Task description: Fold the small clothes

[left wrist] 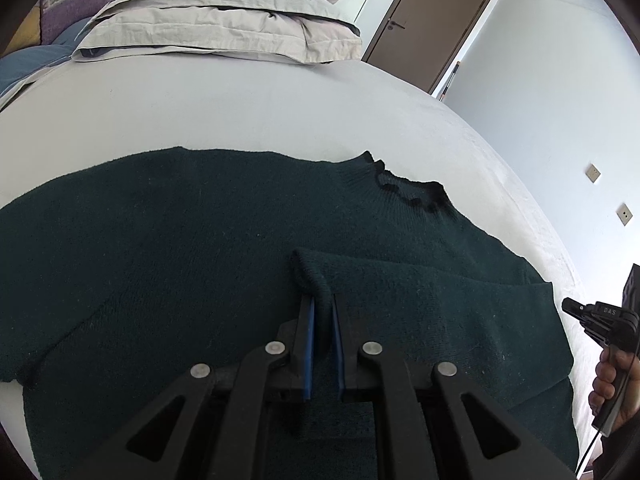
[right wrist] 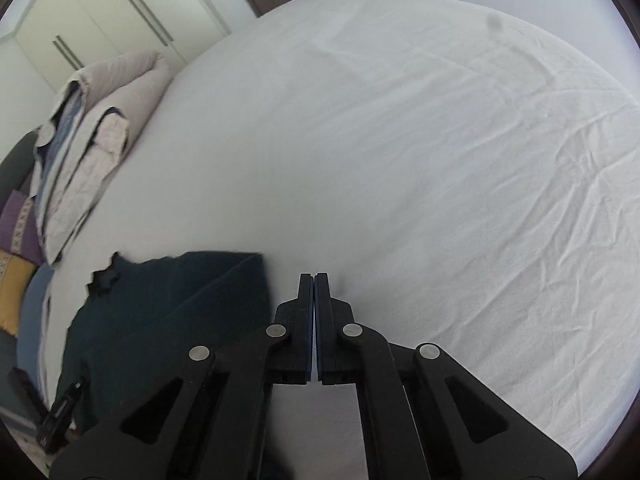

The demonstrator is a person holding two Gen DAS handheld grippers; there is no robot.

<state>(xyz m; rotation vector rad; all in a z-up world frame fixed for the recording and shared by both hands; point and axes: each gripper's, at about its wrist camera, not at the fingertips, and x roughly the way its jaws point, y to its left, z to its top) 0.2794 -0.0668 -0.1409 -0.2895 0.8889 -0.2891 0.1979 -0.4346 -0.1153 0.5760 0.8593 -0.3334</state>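
**Two grippers, one sweater sleeve pinched**

One dark green sweater (left wrist: pixel 180 248) lies flat on the white bed sheet (left wrist: pixel 240 108), its ribbed collar (left wrist: pixel 408 188) toward the far right in the left wrist view; a sleeve (left wrist: pixel 420 280) is folded across the body of the garment, and its cuff (left wrist: pixel 310 274) sits right at the tips of the left gripper (left wrist: pixel 322 304); the blue pads (left wrist: pixel 308 344) stand close together with the cuff's knit pinched between them, so the left tongs are clenched on the cuff.

At the right edge of that same view a hand (left wrist: pixel 614 380) holds the handle of the right gripper (left wrist: pixel 570 306), whose tips hang over the sheet just beside the sweater's edge; from its own camera, the right gripper (right wrist: pixel 315 280) has its jaws pressed flat together with nothing between them, over bare white sheet (right wrist: pixel 440 140); the sweater (right wrist: pixel 172 312) lies to its left, near but not touching the fingers.

Several folded quilts and pillows (left wrist: pixel 224 12) are stacked at the far side of the bed; a purple cushion (left wrist: pixel 72 0) lies beside them; a brown door (left wrist: pixel 432 24) stands shut in the white wall; pale wardrobe doors (right wrist: pixel 120 12) show in the right wrist view.
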